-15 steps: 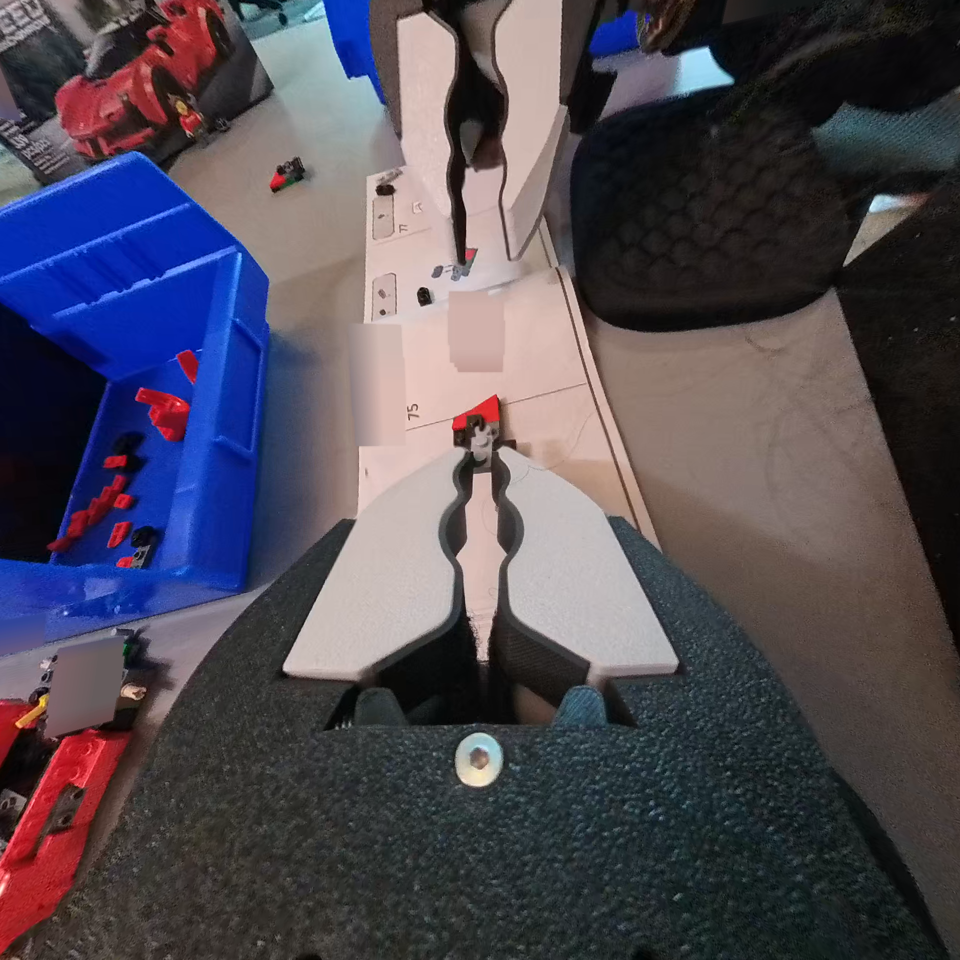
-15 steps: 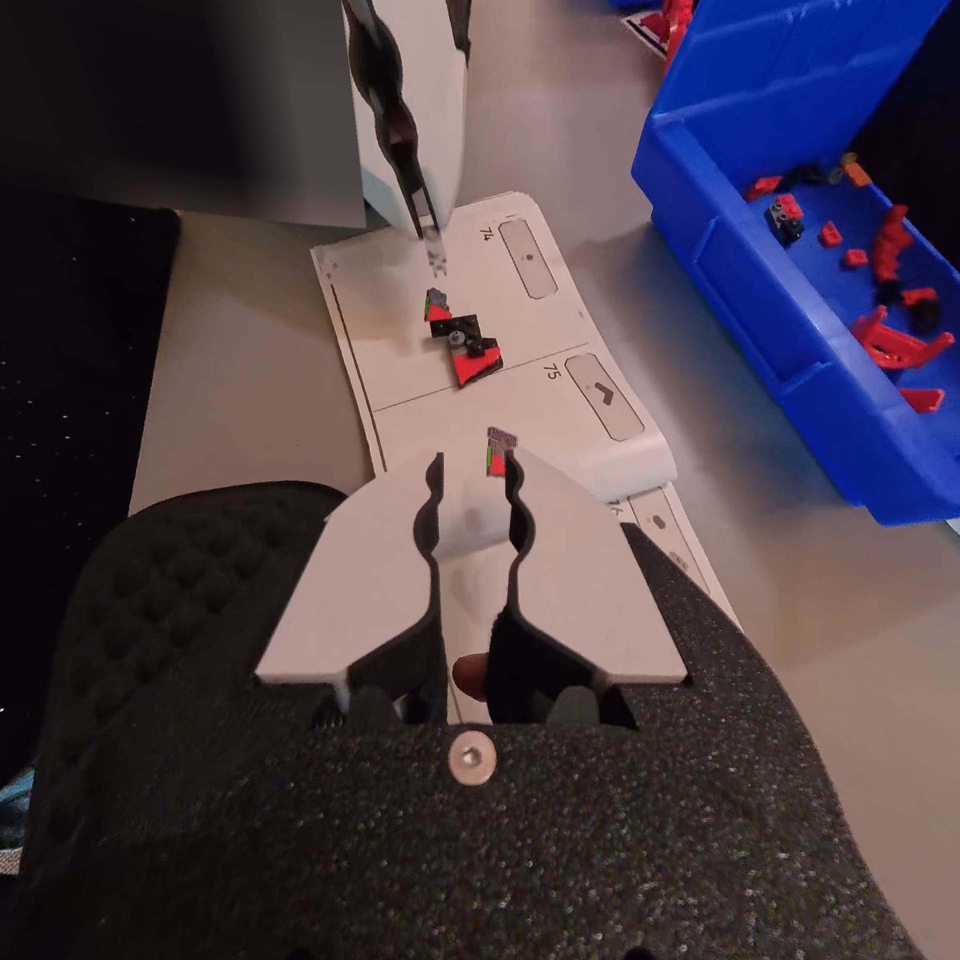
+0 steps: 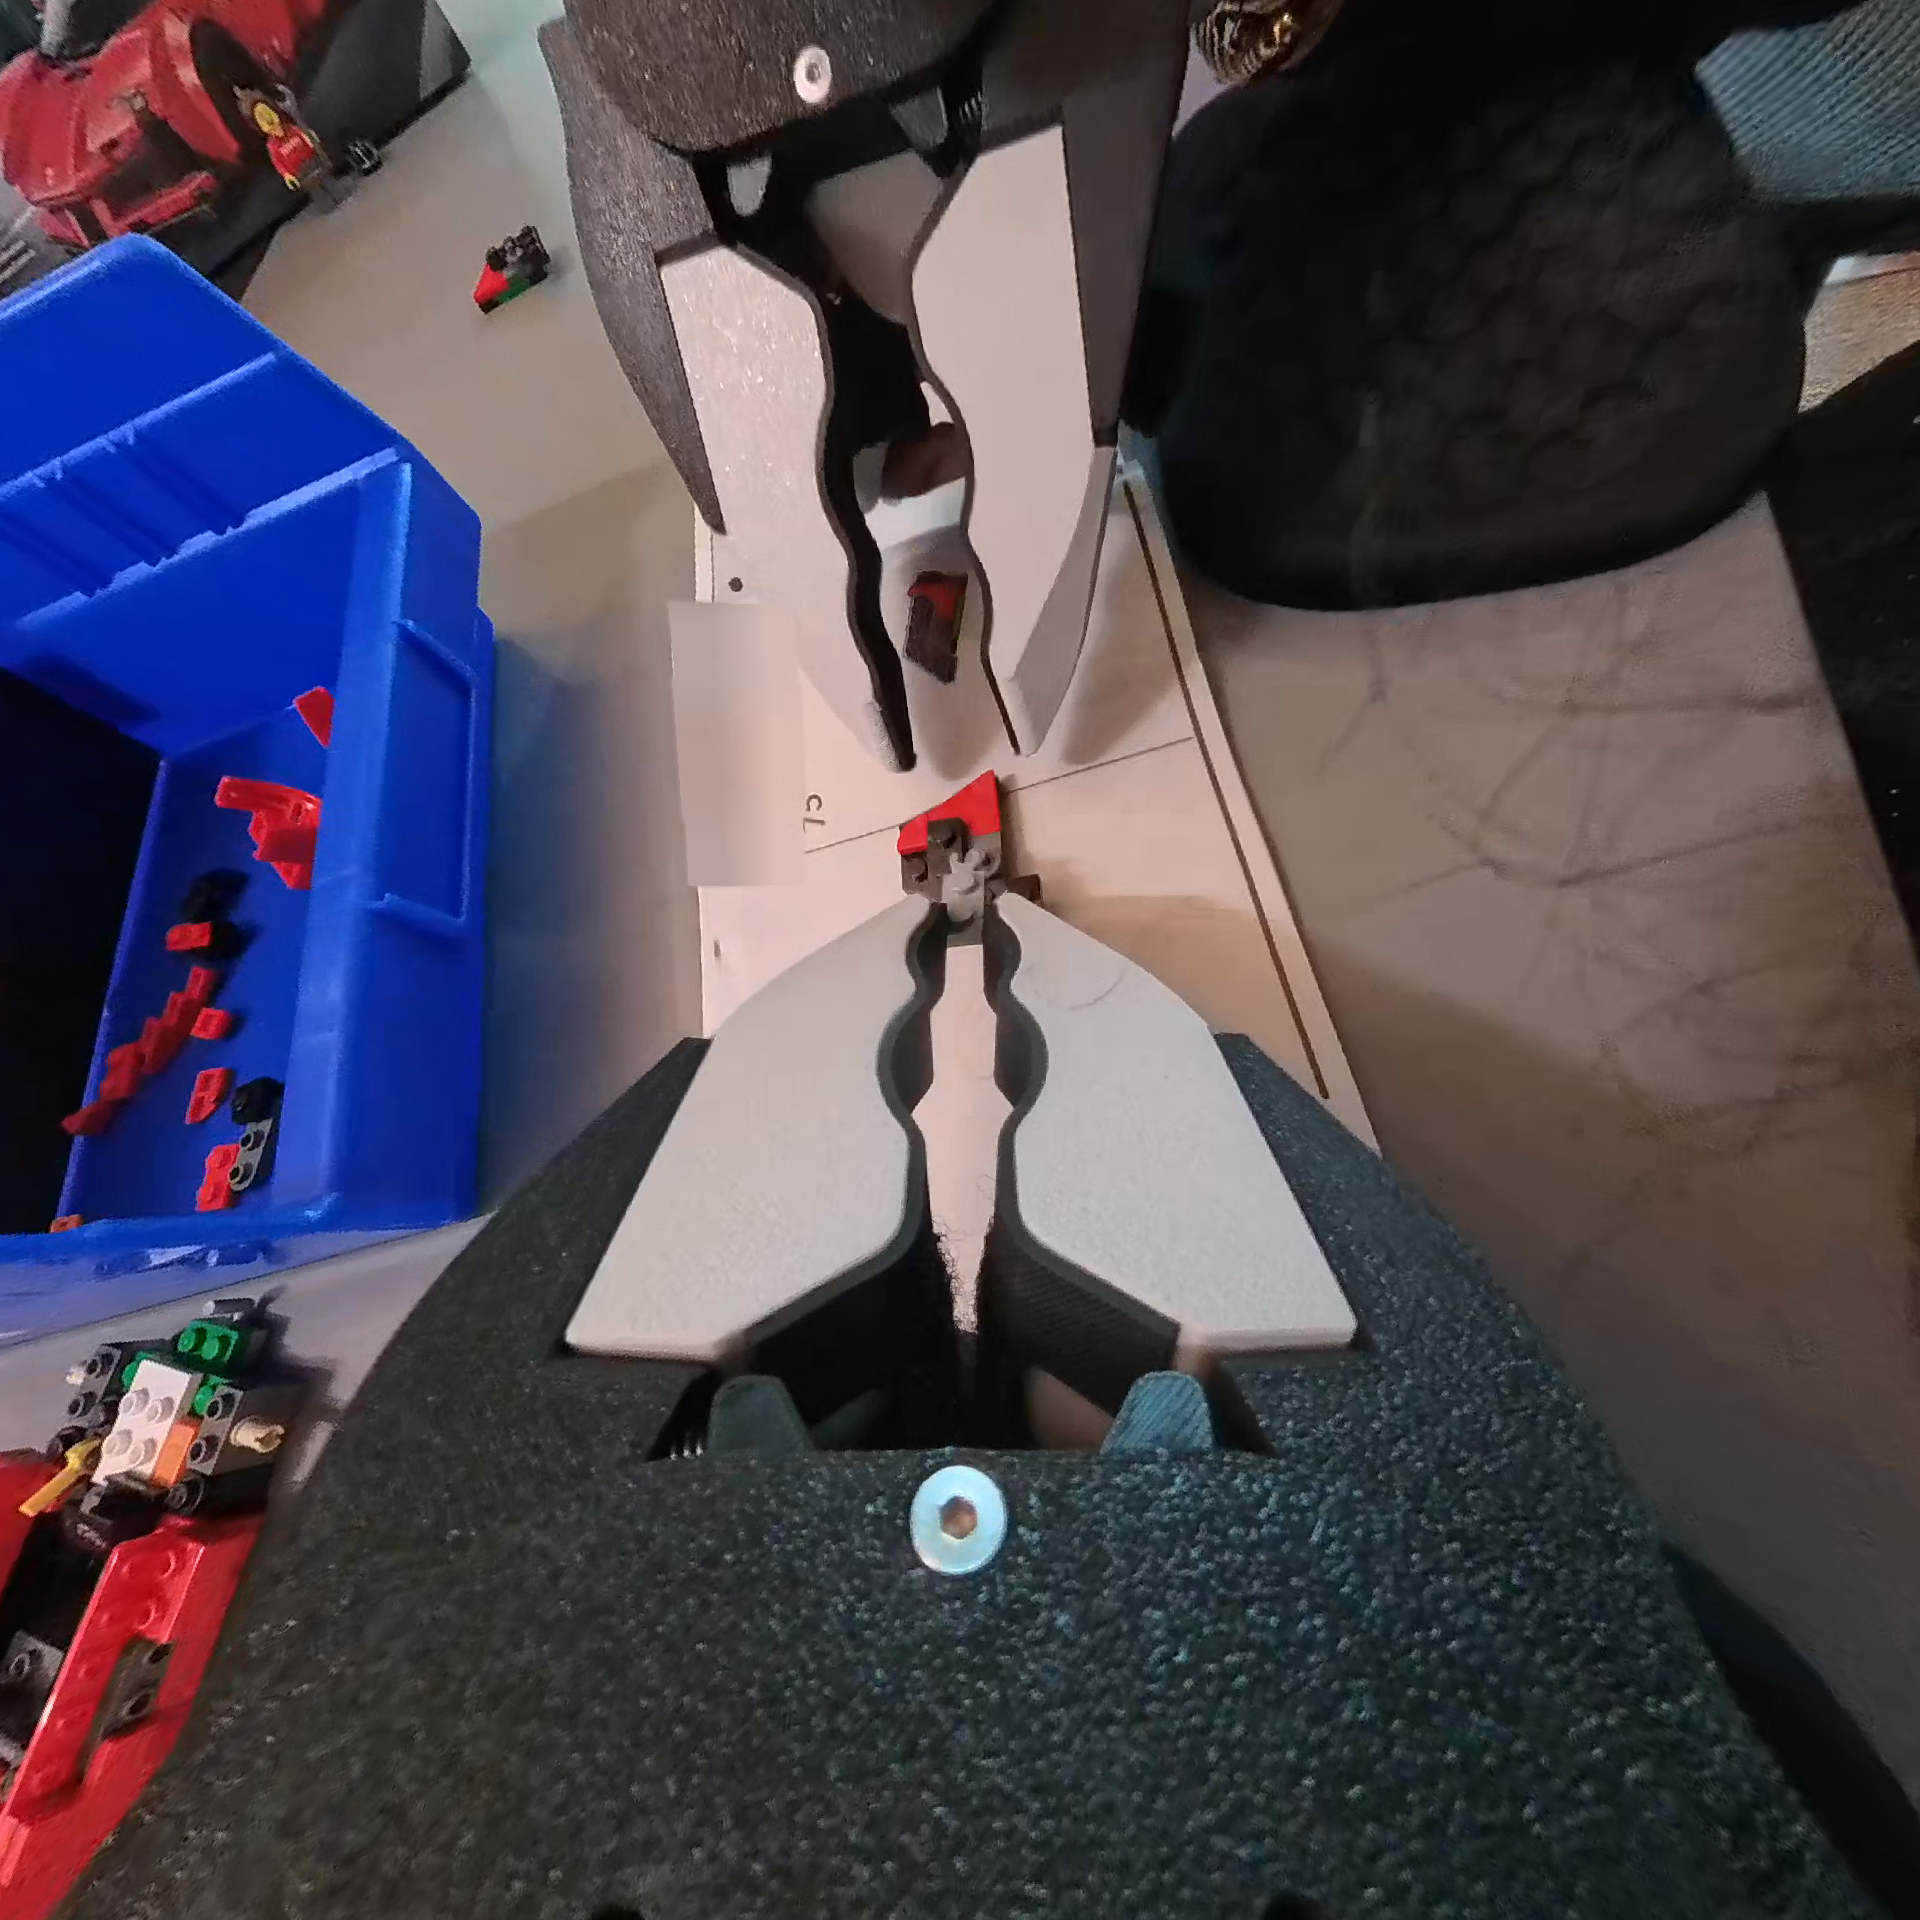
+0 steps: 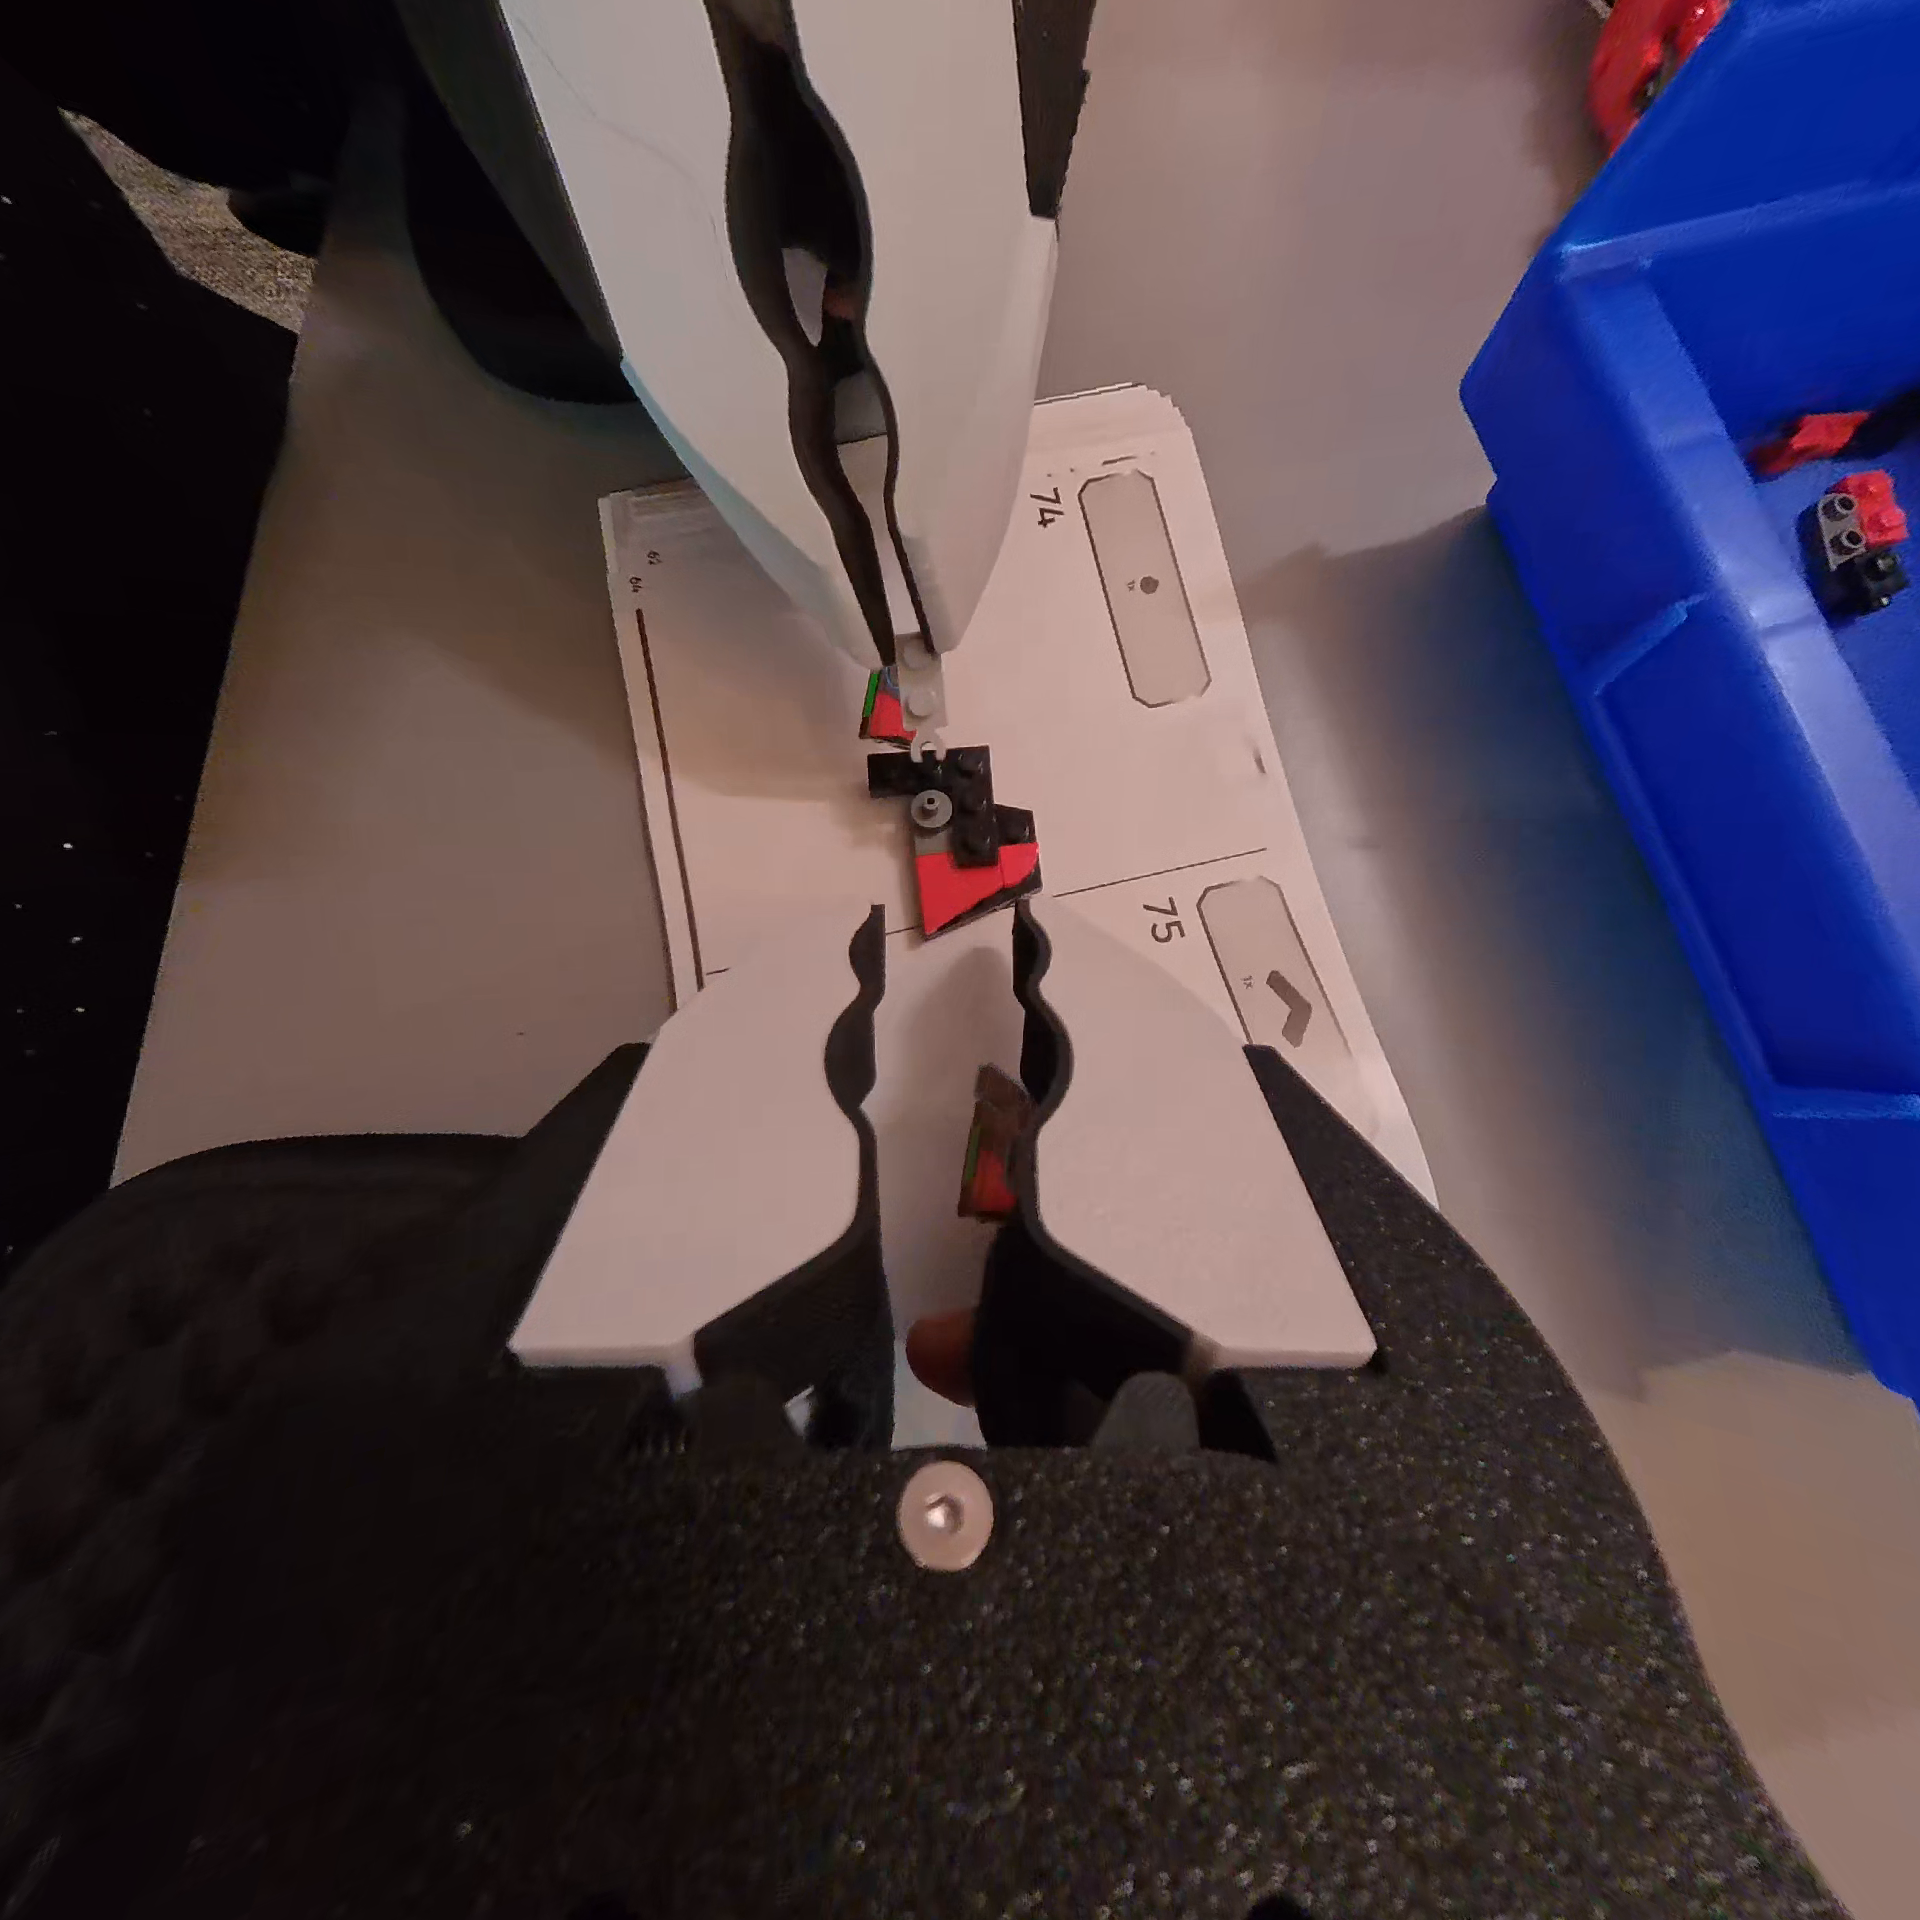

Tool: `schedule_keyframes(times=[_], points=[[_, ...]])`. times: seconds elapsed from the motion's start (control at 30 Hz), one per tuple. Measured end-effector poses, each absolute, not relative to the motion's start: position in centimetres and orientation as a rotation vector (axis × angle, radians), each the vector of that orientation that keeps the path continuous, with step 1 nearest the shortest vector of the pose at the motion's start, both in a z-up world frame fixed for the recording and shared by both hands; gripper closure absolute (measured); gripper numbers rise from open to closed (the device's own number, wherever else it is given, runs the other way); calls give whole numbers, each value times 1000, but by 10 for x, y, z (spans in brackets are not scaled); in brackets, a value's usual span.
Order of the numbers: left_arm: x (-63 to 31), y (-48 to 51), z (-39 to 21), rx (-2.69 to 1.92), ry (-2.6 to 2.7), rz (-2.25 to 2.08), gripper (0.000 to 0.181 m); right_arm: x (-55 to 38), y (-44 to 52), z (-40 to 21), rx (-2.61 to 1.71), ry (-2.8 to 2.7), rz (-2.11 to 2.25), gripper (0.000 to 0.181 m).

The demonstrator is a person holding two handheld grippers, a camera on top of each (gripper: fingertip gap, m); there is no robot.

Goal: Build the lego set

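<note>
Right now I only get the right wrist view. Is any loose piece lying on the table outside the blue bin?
Observer: Yes, one small red, green and black piece sits alone beyond the blue bin.
Operator: Any picture of the finished thing?
Observer: A box past that piece shows a red car.
Operator: How far along is the build?
Observer: A partly built red model topped with green and white bricks lies left of the left gripper, shut on the small assembly.

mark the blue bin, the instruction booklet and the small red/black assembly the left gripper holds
blue bin (image 3: pixel 405 883), left wrist view, right wall.
instruction booklet (image 4: pixel 1132 790), right wrist view, bare page.
red/black assembly (image 4: pixel 961 831), right wrist view, black plates.
</note>
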State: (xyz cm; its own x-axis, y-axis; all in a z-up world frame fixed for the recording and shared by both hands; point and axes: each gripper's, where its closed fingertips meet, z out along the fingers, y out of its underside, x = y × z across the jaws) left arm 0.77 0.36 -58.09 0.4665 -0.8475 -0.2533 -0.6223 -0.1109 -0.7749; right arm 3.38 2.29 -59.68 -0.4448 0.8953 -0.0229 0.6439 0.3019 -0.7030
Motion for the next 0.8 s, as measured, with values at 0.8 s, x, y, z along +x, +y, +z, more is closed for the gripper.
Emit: schedule_keyframes(times=[0.8], points=[[11, 6, -586, -1828, 1275, -338, 175, 25, 21, -602, -1318, -2221, 877, 160]])
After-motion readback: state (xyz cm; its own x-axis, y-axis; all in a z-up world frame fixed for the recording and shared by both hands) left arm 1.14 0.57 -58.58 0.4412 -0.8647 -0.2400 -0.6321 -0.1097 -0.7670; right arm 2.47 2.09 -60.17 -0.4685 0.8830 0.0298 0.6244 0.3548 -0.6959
